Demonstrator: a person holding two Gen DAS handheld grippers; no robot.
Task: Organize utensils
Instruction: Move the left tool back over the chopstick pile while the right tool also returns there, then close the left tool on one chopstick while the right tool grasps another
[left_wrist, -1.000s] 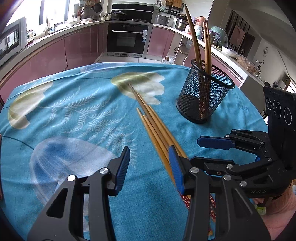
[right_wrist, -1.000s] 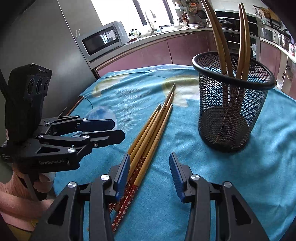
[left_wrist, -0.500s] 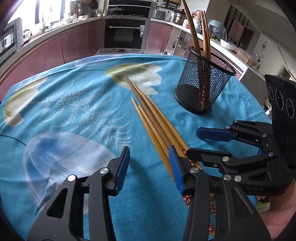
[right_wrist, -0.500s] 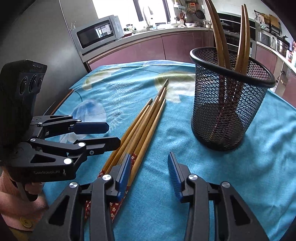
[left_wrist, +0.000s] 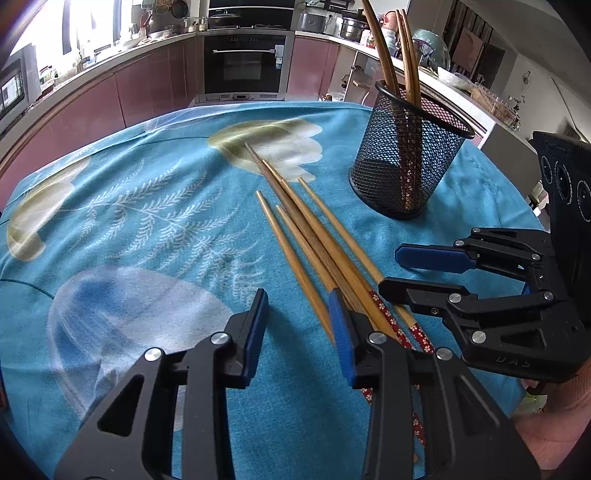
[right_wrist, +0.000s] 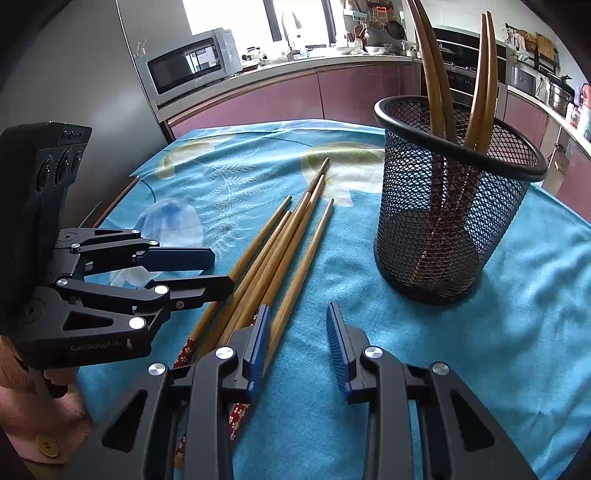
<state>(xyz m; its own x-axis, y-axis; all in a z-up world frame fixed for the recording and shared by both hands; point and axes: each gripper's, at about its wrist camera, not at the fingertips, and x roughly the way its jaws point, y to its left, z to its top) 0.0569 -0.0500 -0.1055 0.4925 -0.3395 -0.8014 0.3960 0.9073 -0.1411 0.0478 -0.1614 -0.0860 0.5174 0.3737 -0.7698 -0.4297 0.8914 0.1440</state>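
My left claw (left_wrist: 297, 325) hangs released over the near edge of the tabletop (left_wrist: 147, 206), nothing between its pads; its jaws have just been narrowing. My right claw (right_wrist: 297, 343) is likewise released and empty, jaws just drawn closer too, one pad beside the outermost of the loose chopsticks (right_wrist: 280, 258). Both claws now sit lower over the patterned handle ends than a second ago. The bundle lies fanned toward the far edge, left of the mesh holder (right_wrist: 454, 221), which already holds several chopsticks. I judge a pickup is next.

Daylit kitchen, mauve cabinets (left_wrist: 155, 88), oven (left_wrist: 243, 62)
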